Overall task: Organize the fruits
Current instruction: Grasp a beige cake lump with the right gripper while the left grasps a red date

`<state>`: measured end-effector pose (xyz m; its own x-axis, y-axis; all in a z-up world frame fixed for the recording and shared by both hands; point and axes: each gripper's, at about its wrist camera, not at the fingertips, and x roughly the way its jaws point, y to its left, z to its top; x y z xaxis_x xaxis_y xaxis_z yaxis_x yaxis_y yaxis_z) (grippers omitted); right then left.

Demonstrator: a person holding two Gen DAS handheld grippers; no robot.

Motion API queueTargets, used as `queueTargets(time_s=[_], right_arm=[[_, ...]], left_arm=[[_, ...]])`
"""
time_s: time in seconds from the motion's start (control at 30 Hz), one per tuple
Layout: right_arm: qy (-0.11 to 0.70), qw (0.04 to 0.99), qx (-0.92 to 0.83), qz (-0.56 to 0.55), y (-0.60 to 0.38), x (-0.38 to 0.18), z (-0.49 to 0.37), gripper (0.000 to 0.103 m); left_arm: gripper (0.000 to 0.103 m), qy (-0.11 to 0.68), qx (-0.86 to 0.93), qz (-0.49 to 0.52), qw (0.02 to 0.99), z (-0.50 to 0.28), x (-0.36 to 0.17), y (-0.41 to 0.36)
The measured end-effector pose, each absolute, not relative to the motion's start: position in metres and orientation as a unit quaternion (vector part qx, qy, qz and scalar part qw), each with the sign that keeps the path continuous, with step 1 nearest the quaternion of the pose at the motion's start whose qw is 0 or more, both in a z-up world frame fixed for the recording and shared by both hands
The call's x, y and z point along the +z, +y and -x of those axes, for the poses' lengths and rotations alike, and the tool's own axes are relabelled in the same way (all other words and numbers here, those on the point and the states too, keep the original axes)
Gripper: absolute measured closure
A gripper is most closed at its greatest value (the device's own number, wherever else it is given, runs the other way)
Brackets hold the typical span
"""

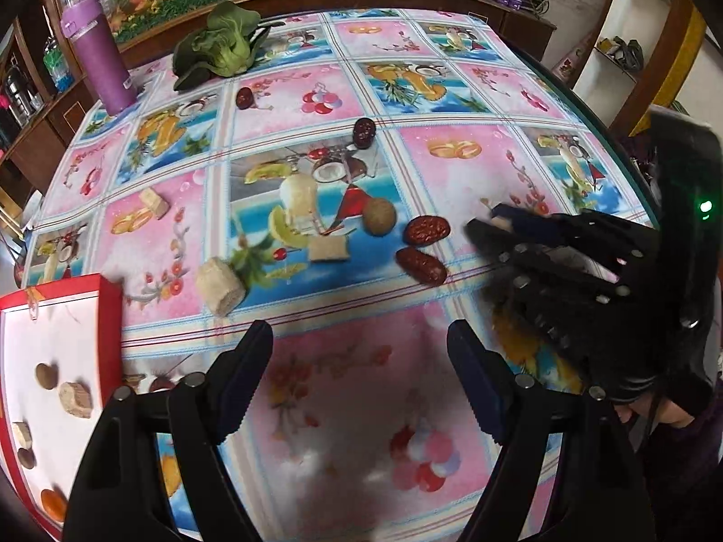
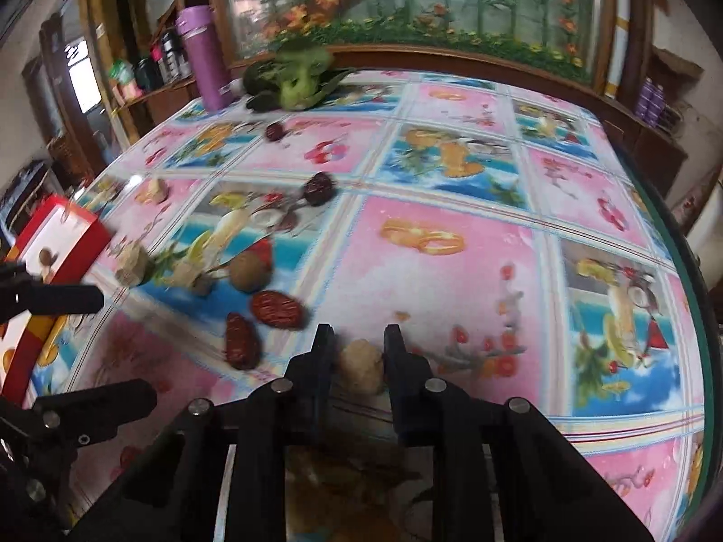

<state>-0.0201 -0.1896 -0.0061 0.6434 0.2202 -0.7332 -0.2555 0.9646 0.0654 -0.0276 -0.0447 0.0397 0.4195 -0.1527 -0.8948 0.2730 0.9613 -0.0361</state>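
My right gripper is shut on a pale beige chunk low over the patterned table; in the left wrist view the right gripper shows at the right. Just left of it lie two red dates and a round brown fruit. Two more dates sit farther back. Loose pale chunks lie mid-table. My left gripper is open and holds nothing, near the front. A red box at the left holds several pieces.
A purple bottle and a green leafy vegetable stand at the table's far left. The table's glass edge curves along the right. Wooden cabinets and shelves surround the table. A dark sleeve is at the lower right.
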Motion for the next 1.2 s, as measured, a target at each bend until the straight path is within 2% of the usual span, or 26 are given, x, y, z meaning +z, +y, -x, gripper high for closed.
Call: queueTargets(time_s=[0.23, 0.27, 0.33, 0.37, 0.4, 0.5, 0.67, 0.77, 0.93, 1.1, 1.13, 1.17, 1.2], right_arm=[[0.393, 0.91, 0.091, -0.096, -0.243, 0.007, 0.013, 0.081], [0.392, 0.91, 0.092, -0.098, -0.244, 0.008, 0.014, 0.081], [0.388, 0.912, 0.095, -0.095, -0.24, 0.01, 0.014, 0.081], [0.388, 0.912, 0.098, -0.092, -0.238, 0.01, 0.014, 0.081], [0.387, 0.912, 0.101, -0.09, -0.236, 0.011, 0.014, 0.081], [0.385, 0.913, 0.105, -0.089, -0.234, 0.011, 0.016, 0.081], [0.386, 0.911, 0.104, -0.096, -0.236, 0.01, 0.013, 0.081], [0.389, 0.911, 0.1, -0.095, -0.236, 0.008, 0.013, 0.081], [0.391, 0.91, 0.103, -0.091, -0.232, 0.008, 0.014, 0.081], [0.393, 0.909, 0.106, -0.088, -0.23, 0.006, 0.013, 0.081], [0.393, 0.909, 0.107, -0.09, -0.23, 0.006, 0.013, 0.081], [0.393, 0.908, 0.108, -0.092, -0.231, 0.006, 0.013, 0.081], [0.393, 0.908, 0.109, -0.094, -0.231, 0.007, 0.013, 0.081]], left_arm=[[0.026, 0.541, -0.121, -0.024, 0.832, 0.007, 0.022, -0.067], [0.033, 0.545, -0.119, -0.022, 0.83, 0.004, 0.019, -0.068], [0.038, 0.541, -0.111, -0.017, 0.833, 0.001, 0.017, -0.07], [0.045, 0.538, -0.112, -0.015, 0.835, -0.001, 0.017, -0.071], [0.045, 0.537, -0.111, -0.016, 0.836, -0.003, 0.017, -0.072], [0.054, 0.529, -0.11, -0.021, 0.841, -0.005, 0.017, -0.073], [0.079, 0.518, -0.119, -0.055, 0.845, 0.0, 0.016, -0.074], [0.088, 0.516, -0.132, -0.062, 0.844, 0.006, 0.016, -0.067], [0.089, 0.519, -0.139, -0.055, 0.841, 0.01, 0.016, -0.055], [0.086, 0.516, -0.155, -0.07, 0.84, 0.005, 0.018, -0.064], [0.08, 0.513, -0.156, -0.074, 0.841, 0.005, 0.019, -0.065], [0.069, 0.51, -0.157, -0.081, 0.842, 0.004, 0.02, -0.068], [0.064, 0.505, -0.156, -0.09, 0.844, 0.003, 0.021, -0.07]])
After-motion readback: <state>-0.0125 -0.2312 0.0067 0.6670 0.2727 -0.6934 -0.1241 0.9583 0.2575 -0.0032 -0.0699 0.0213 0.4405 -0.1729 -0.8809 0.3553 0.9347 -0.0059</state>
